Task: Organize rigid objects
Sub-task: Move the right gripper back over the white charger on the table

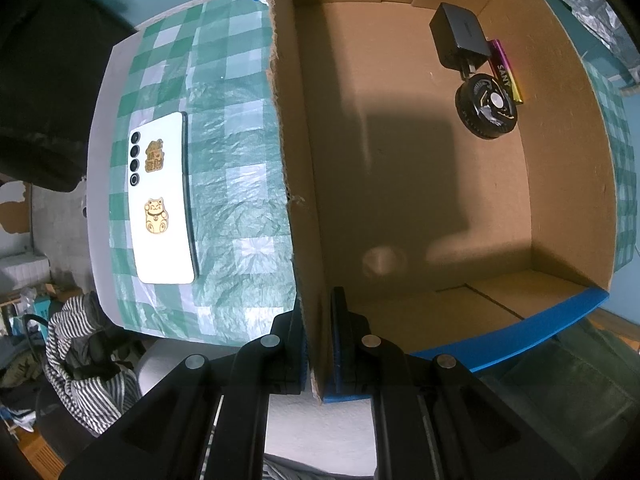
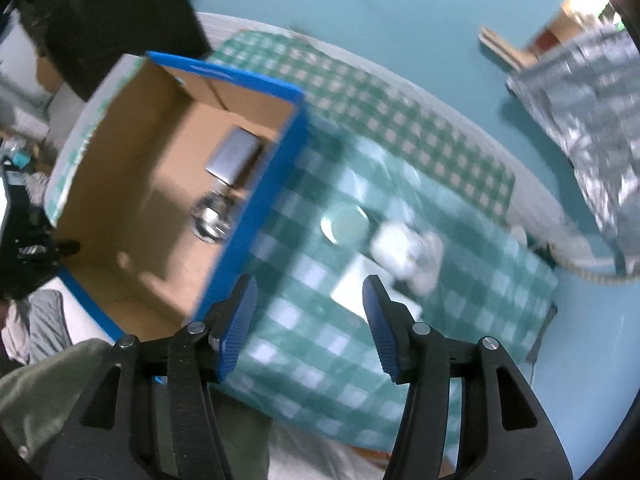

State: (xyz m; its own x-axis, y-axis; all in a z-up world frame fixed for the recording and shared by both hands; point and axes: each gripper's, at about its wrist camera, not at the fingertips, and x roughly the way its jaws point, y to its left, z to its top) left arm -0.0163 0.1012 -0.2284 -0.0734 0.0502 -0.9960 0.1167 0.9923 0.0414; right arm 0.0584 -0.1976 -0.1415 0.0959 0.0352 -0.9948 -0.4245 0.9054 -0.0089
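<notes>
Cardboard box [image 1: 420,184] wall clamped by left tool [image 1: 318,344], right tool [image 2: 306,320] spread

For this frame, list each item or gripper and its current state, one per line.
left hand-held gripper: shut on the cardboard box wall
right hand-held gripper: open, holding nothing
cardboard box: open-topped, upright on the checked cloth
charger: inside the box
round black part: inside the box
phone: face down on the checked cloth, outside the box

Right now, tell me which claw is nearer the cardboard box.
Left. The left claw is shut on the cardboard box, pinching its side wall between the pads. The right claw hangs open just outside the box's blue wall, over the checkered cloth, not touching it.
</notes>
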